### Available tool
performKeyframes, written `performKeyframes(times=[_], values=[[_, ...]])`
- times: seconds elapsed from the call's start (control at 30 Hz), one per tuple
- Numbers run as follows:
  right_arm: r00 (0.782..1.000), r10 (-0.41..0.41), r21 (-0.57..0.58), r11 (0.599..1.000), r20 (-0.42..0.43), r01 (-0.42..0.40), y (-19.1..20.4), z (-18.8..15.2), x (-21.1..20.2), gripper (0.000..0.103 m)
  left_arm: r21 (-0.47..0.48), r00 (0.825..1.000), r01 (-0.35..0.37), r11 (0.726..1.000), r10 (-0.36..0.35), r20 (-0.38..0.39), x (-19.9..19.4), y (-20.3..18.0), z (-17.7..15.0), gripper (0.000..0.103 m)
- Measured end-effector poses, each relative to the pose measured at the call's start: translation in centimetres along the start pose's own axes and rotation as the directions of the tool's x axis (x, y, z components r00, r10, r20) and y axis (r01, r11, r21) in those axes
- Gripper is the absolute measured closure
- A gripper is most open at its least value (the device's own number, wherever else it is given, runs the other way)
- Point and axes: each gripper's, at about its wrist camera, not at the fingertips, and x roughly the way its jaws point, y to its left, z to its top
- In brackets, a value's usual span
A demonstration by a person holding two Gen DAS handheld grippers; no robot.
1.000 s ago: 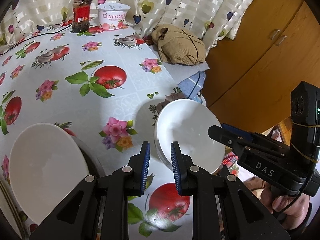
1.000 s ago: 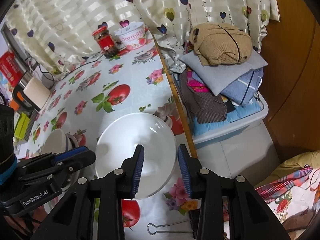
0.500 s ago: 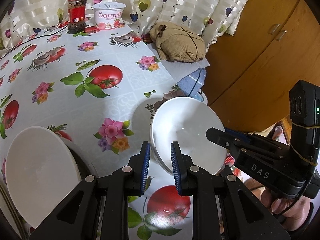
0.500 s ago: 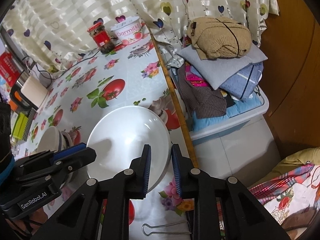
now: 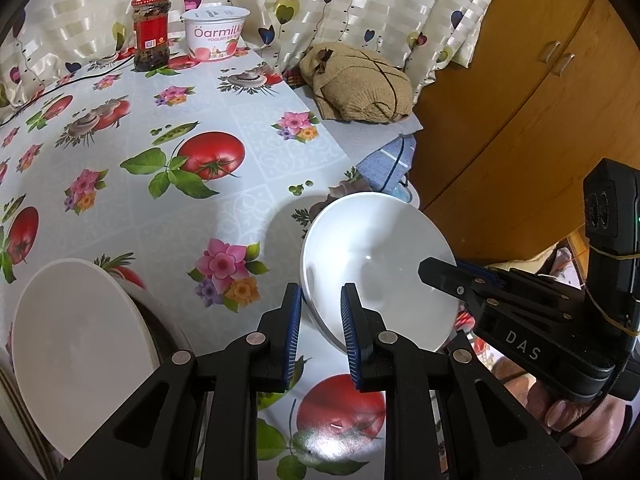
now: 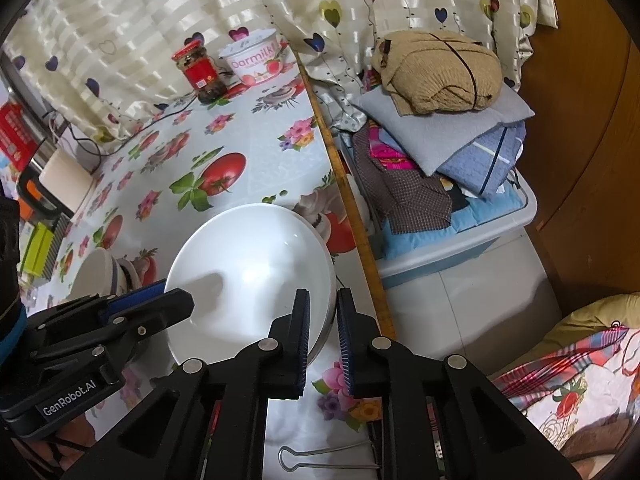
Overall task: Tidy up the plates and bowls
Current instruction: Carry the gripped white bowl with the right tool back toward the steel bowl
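A white bowl point(image 5: 380, 260) is tilted above the table's right edge. My right gripper point(image 6: 322, 332) is shut on its near rim; the bowl point(image 6: 248, 276) fills the middle of the right wrist view. My left gripper point(image 5: 319, 334) is a little open, its fingers standing on either side of the bowl's left rim without clamping it. A stack of white plates and bowls point(image 5: 76, 328) sits at the lower left; it also shows in the right wrist view point(image 6: 100, 276).
A red-lidded jar point(image 5: 151, 32) and a yogurt tub point(image 5: 215, 34) stand at the table's back. A bin of folded clothes point(image 6: 440, 152) sits right of the table. A binder clip point(image 6: 320, 458) lies on the near edge. A wooden cabinet point(image 5: 520, 92) is further right.
The right gripper closed from open onto the bowl's rim and tilted the bowl up. The left gripper stayed a little open and shifted slightly toward the bowl.
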Motion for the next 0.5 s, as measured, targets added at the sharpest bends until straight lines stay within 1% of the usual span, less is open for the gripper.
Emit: performKeyframes(times=[0.5], values=[[1.000, 0.001, -0.008, 1.000, 0.008, -0.001, -0.29, -0.39, -0.29, 0.089, 0.006, 1.000, -0.013, 1.000, 0.013, 0.019, -0.79, -0.21, 0.02, 0.082]])
